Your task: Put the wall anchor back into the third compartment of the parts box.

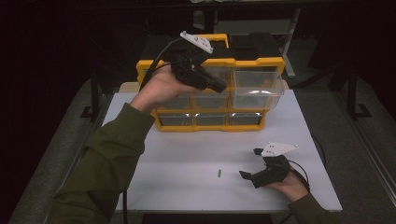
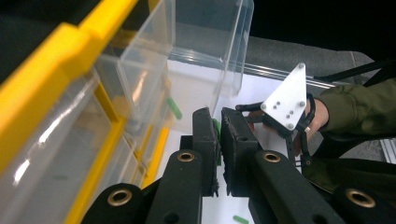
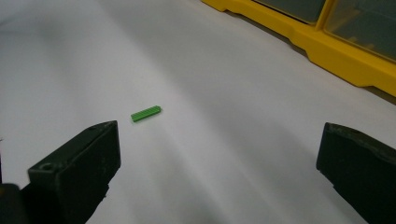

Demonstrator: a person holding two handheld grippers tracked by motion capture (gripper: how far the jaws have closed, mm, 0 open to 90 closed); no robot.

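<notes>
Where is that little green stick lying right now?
The green stick lies on the white table, in front of the yellow drawer cabinet, just left of the open right gripper.

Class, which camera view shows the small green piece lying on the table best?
The right gripper view: the green piece lies close, sharp and ridged, ahead of the open right claw. The high view shows it as a tiny mark; the left gripper view catches it at the bottom edge.

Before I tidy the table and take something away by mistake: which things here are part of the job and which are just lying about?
In the job:
- left gripper, shut on a green piece
- open clear drawer of the yellow organizer
- green piece on the table
- right gripper, open

Lying about:
- nothing on the table that I can see
</notes>
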